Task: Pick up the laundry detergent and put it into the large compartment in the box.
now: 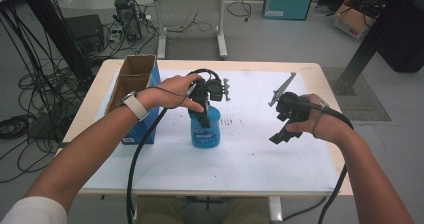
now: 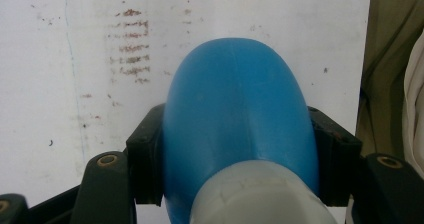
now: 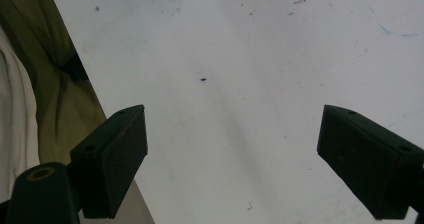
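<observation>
Bottle (image 2: 235, 119) base behind left tool (image 2: 235, 159)

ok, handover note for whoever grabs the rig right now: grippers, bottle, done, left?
Left gripper: shut on the blue bottle, jaws clamped on both sides of its upper body just below the white neck.
Right gripper: open, nothing between the jaws, held above the white table to the right of the bottle.
Bottle: upright near the table's middle; whether it rests on the table can't be told. Cardboard box stands at the left edge.
Done: bottle gripped.
Left: probably moving the bottle; the right gripper is free to help.
</observation>
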Demonstrator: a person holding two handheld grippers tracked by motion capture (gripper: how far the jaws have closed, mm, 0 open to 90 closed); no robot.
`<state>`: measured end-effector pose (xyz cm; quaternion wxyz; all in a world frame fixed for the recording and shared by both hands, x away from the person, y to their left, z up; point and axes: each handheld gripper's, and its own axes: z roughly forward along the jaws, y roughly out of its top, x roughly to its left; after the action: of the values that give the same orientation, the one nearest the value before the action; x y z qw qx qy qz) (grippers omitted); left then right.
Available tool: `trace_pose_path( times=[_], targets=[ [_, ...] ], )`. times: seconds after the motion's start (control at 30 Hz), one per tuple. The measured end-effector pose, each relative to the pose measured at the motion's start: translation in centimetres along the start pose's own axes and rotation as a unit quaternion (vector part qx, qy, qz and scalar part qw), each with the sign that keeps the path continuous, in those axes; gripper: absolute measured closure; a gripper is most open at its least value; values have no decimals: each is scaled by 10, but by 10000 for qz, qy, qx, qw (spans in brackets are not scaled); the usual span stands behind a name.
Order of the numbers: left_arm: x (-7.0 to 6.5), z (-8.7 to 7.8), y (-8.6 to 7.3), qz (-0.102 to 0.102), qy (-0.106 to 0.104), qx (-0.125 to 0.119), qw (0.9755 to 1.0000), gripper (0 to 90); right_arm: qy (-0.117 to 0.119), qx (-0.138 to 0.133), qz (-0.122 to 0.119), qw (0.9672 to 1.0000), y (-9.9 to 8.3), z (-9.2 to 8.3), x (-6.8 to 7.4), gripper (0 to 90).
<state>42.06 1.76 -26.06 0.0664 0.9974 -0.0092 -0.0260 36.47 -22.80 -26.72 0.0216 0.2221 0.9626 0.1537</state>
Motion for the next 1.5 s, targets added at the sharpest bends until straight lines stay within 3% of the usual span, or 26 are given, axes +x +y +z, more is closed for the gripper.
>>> trace_pose_path(
  times=[1.5],
  targets=[
    [0, 0, 0, 1, 7, -8, 10000, 373, 18, -19, 17, 10000, -2, 1, 0, 127]
  ],
)
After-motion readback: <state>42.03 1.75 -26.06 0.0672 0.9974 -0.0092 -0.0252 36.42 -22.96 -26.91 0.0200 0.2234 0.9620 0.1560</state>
